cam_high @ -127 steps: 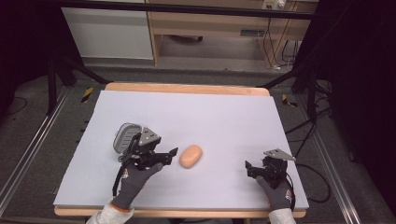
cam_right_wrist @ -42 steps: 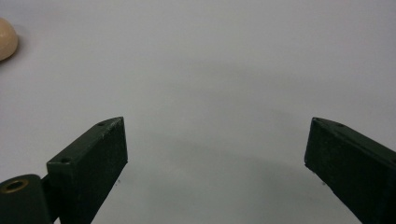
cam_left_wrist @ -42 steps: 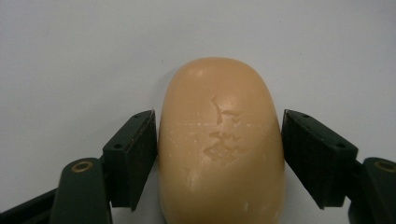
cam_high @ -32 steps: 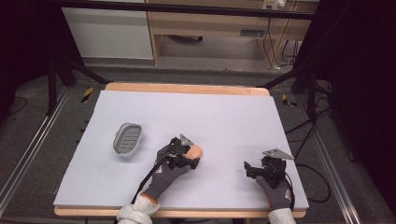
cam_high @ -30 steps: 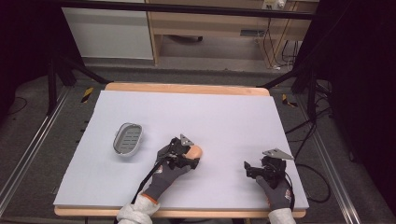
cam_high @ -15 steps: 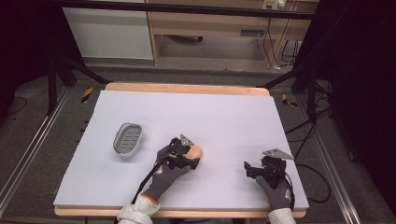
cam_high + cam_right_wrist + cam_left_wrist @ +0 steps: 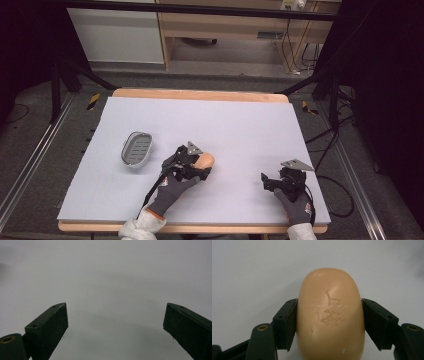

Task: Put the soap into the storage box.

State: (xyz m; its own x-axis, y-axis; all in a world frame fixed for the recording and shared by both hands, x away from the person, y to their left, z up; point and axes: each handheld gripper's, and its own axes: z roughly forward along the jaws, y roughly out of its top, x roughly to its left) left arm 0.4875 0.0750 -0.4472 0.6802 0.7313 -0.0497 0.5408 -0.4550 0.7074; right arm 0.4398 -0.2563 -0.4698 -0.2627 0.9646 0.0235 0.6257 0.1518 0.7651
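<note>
A peach-coloured bar of soap lies near the middle of the white table mat. My left gripper is shut on it; in the left gripper view both jaws press against the sides of the soap, whose top is scratched. A grey soap dish with a ribbed floor sits empty on the mat to the left of the soap. At the front right my right gripper rests low on the mat, and in the right gripper view its jaws stand wide apart with nothing between them, the right gripper open.
The mat covers a wooden table whose edge shows at the back. Black stand legs and cables lie on the floor to either side. A cabinet stands behind the table.
Since 4.2 s ago my left gripper moved right from beside the soap dish to the soap and shut on it. Over the last second nothing has visibly moved.
</note>
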